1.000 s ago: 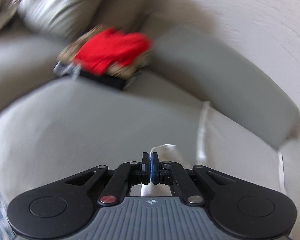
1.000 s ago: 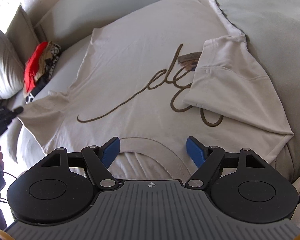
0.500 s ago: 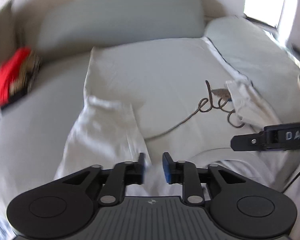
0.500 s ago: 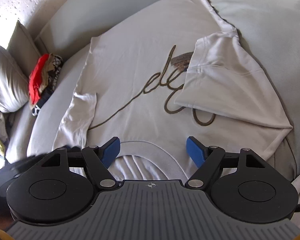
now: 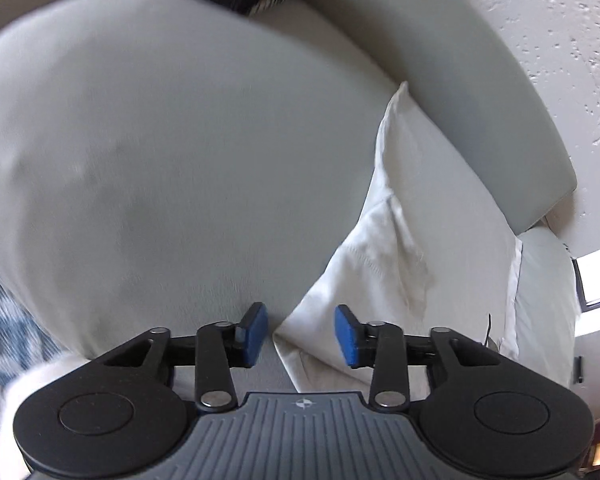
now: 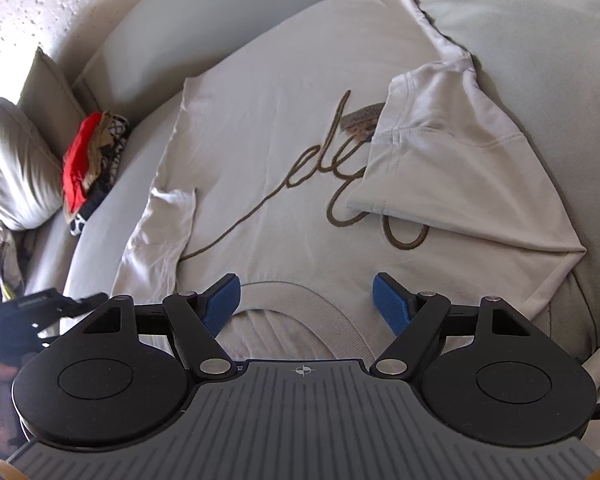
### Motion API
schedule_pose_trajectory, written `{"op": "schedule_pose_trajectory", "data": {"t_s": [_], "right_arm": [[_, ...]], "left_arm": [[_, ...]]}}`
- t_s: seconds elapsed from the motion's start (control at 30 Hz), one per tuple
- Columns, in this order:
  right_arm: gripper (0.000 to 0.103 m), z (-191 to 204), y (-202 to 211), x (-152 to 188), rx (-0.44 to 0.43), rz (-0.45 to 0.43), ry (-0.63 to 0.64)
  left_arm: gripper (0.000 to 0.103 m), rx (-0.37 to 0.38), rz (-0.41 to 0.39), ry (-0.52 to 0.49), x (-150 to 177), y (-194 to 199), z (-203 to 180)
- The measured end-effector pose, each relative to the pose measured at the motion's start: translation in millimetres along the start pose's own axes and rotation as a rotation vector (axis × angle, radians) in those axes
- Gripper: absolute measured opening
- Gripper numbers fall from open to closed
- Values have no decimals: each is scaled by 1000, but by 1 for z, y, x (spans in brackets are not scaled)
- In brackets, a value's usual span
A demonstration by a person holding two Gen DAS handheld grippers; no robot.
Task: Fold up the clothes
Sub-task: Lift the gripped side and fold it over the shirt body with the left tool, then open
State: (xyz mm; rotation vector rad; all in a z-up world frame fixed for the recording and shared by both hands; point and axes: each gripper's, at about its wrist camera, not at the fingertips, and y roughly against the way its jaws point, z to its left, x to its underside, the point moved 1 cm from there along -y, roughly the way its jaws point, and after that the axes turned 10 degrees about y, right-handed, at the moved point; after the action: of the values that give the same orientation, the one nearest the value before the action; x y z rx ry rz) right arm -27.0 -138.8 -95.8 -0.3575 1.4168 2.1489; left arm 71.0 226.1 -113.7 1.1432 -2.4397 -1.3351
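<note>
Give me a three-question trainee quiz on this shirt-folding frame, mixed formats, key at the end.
1. True or false: both sleeves of the T-shirt are folded in over its front.
2. Multiple choice: the left gripper is A) shut on the sleeve, B) open, holding nothing, C) out of view.
3. Fill in: the pile of clothes beside the pillow has a ___ item on top.

Key: 1 true; 2 B; 3 red.
</note>
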Motion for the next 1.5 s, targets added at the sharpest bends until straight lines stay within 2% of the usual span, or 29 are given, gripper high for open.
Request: {"op": "schedule_pose_trajectory", "data": {"t_s": [0.13,0.23,0.27,0.3,0.4,0.47,0.67,0.8,0.87,0.93,1.0,1.07,1.1,1.23,1.3,1.37,1.4,1.47,1.5], "right_arm": [[78,-1,1,0,-1,0,-6],[78,-1,1,1,0,1,-1],[78,-1,1,1,-2,1,-1],[79,-2,1,1,-4,1,-3],[78,-4,1,1,-10,-1,-15],[78,-4,1,2,-10,-2,-18],[78,-4,0,1,-7,0,-16],[78,-7,8,2,-14,-6,-26],[78,-10,17,3,-15,-30,-45],[78,-13,23,2,-1,-60,-53],[71,-15,29,2,18,-90,-52],[57,-16,30,0,13,-102,-53],[56,-16,31,0,3,-103,-48],[56,-9,32,-1,-14,-113,-3],[56,-5,33,-1,-11,-120,15],[56,-5,35,-6,-18,-127,3],[56,-6,38,-8,-34,-140,-10],[57,-7,46,-14,-59,-178,-35],[57,-8,51,-16,-57,-212,-47]], "left_arm": [[35,83,29,101,-2,-13,13],[29,143,52,202,-1,-21,23],[19,138,47,197,0,-19,21],[14,131,40,193,1,-16,21],[8,119,11,193,6,-9,20],[0,108,-11,193,9,-4,19],[0,-118,-119,-1,28,5,-13],[9,-241,-137,-96,34,-1,-29],[9,-317,-217,-154,40,8,-37],[9,-338,-314,-238,48,18,-51],[9,-232,-368,-342,56,20,-70],[11,-140,-360,-427,60,11,-86],[12,-125,-334,-432,57,0,-90],[11,-163,-226,-345,26,-58,-92],[12,-250,-172,-358,12,-83,-89],[15,-311,-160,-394,10,-80,-78],[15,-335,-161,-413,7,-72,-86],[13,-335,-199,-425,10,-49,-94],[14,-298,-232,-436,11,-33,-101]]}}
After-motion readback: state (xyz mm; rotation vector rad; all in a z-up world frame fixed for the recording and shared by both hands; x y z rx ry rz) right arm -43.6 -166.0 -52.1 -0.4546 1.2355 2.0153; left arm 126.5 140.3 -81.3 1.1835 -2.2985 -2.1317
